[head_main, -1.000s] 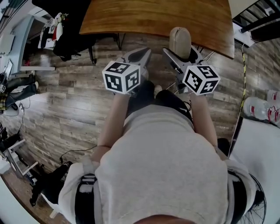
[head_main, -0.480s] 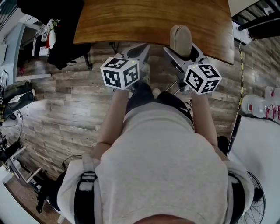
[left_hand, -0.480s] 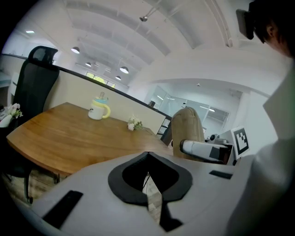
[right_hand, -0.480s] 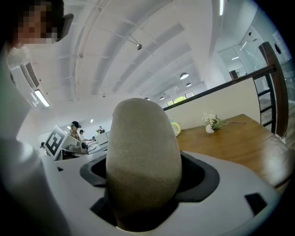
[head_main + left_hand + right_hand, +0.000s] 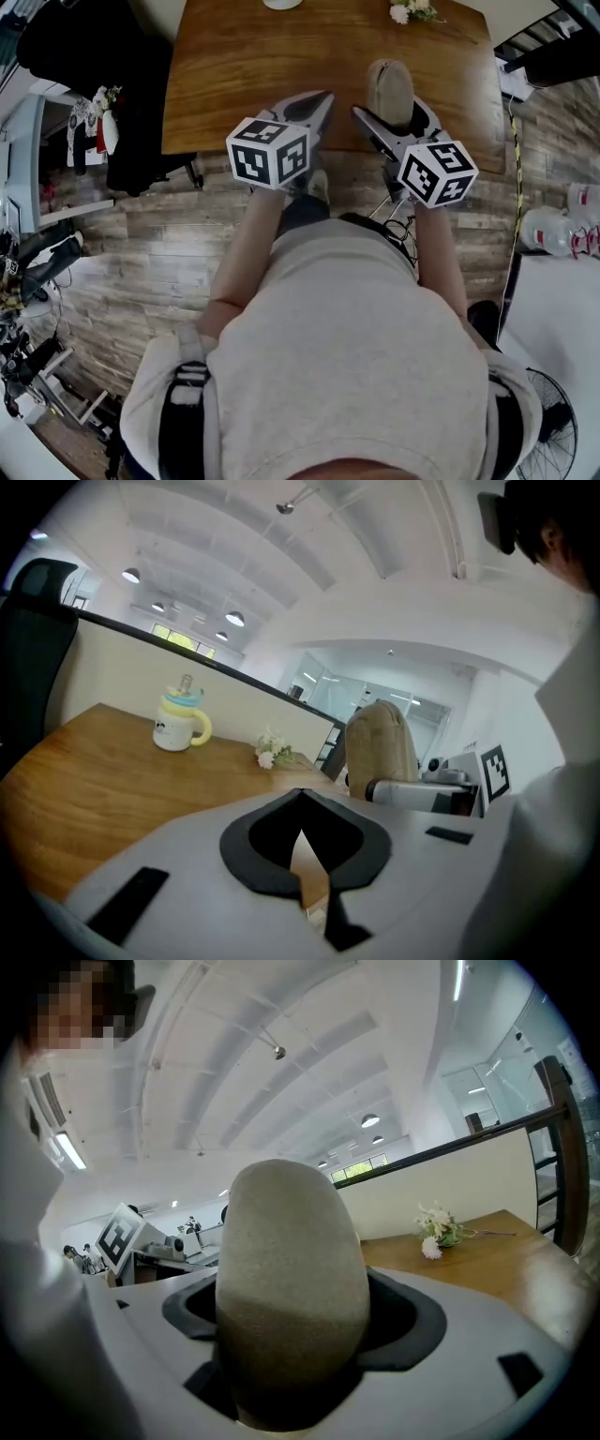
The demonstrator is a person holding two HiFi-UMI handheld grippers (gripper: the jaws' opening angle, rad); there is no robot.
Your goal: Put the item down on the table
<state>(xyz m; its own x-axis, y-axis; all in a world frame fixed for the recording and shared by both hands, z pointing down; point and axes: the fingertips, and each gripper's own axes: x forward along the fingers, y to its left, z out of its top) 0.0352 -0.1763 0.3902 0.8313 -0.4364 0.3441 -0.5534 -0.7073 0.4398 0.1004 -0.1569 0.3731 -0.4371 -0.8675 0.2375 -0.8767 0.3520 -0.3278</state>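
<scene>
Nothing legible: print on the mug [image 5: 175, 726] and labels on the bottles [image 5: 548, 232] are too small.

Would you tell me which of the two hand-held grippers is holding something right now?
The right hand-held gripper: its jaws grip the beige rounded item. The left hand-held gripper has its jaws together with nothing between them.
</scene>
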